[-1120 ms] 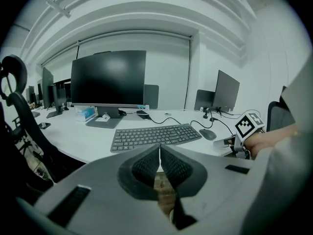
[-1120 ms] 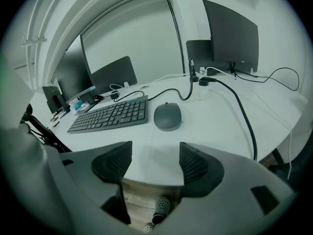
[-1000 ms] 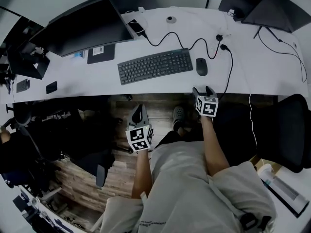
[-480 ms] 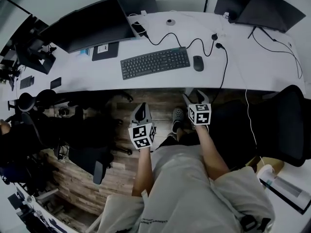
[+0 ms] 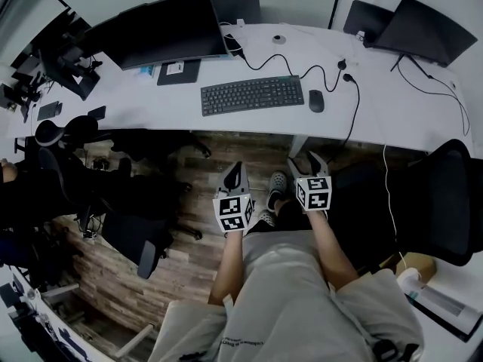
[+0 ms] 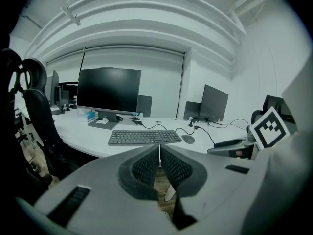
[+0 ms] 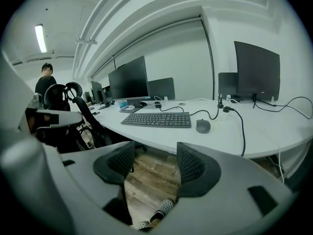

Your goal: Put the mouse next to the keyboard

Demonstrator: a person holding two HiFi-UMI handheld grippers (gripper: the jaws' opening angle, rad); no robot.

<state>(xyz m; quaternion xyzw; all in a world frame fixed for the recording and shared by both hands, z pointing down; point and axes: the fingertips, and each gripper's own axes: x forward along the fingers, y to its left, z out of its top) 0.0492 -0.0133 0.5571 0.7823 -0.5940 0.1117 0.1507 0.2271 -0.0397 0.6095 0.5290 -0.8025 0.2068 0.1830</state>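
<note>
A dark mouse (image 5: 316, 101) lies on the white desk (image 5: 392, 115), just right of the black keyboard (image 5: 252, 95) with a small gap between them. Both grippers hang over the wooden floor in front of the desk, well short of its edge. My left gripper (image 5: 235, 170) is shut with nothing in it; its pads (image 6: 146, 166) meet in the left gripper view. My right gripper (image 5: 308, 161) has its jaws apart and closing, with only floor between them (image 7: 154, 165). The right gripper view shows the mouse (image 7: 203, 126) and keyboard (image 7: 157, 119) ahead on the desk.
A large monitor (image 5: 170, 29) stands behind the keyboard, and another screen (image 5: 430, 29) at the desk's right end. Black cables (image 5: 351, 89) run past the mouse and down over the desk edge. Office chairs (image 5: 445, 202) stand on either side. A person (image 7: 46, 72) is far left.
Both grippers have drawn back from the desk edge toward the person's body. The right one, earlier just below the mouse, now hangs over the floor with its jaws slightly narrower.
</note>
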